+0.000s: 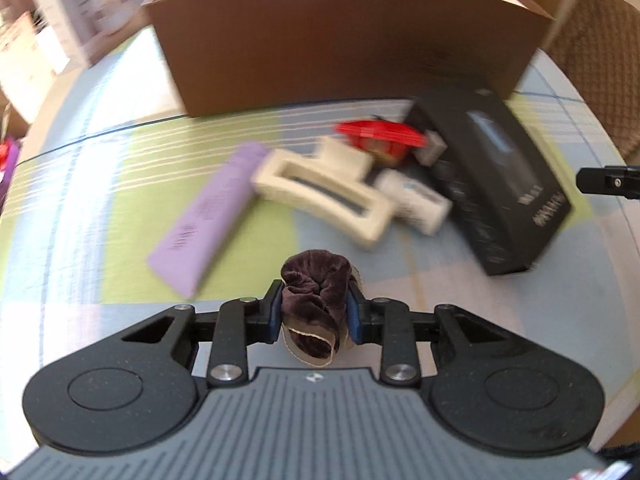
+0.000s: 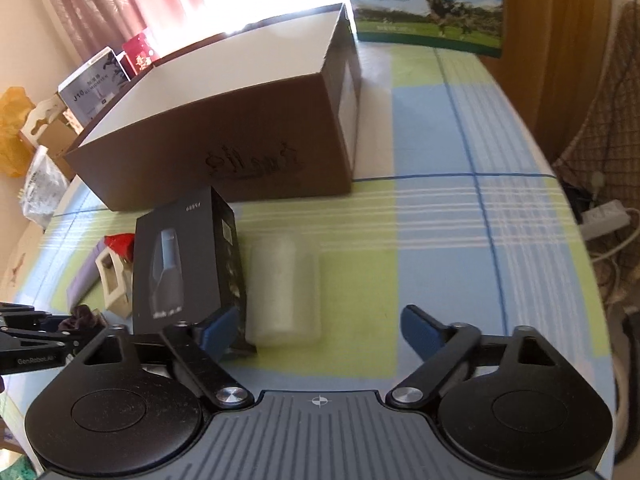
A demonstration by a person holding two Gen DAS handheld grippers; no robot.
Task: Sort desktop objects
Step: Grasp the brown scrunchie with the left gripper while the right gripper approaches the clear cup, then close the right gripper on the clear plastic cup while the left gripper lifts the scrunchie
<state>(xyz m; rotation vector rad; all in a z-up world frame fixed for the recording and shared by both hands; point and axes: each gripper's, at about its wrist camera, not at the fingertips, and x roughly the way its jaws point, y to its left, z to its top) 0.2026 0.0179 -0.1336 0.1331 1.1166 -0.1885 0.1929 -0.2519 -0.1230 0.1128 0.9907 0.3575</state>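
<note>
Velvet scrunchie (image 1: pixel 314 304), dark brown, sits pinched between the blue pads (image 1: pixel 273 316) of the left gripper (image 1: pixel 314 314), held above the checked tablecloth (image 1: pixel 100 200) in front of the big brown cardboard box (image 1: pixel 340 40). Left of the box, white product cartons (image 1: pixel 86 4) stand blurred at the table's edge. Nearer than the box, running left to right, lie a lilac tube (image 1: pixel 208 216), a cream hair claw (image 1: pixel 324 196), a small white bottle (image 1: pixel 416 200) and a black carton (image 1: pixel 496 184); a red item (image 1: pixel 380 136), perhaps a small lidded tub, lies between the claw and the box, too smeared to name. In the right wrist view the black carton (image 2: pixel 184 264) stands just before the box (image 2: pixel 224 136), with a frosted translucent cylinder (image 2: pixel 284 292) lying just beside it on its right. The right gripper (image 2: pixel 320 326) hangs spread wide with nothing between its fingers, its left pad (image 2: pixel 218 330) close against the carton's near corner. Behind the box to the right, a milk carton (image 2: pixel 428 4) with a cow stands upright.
</note>
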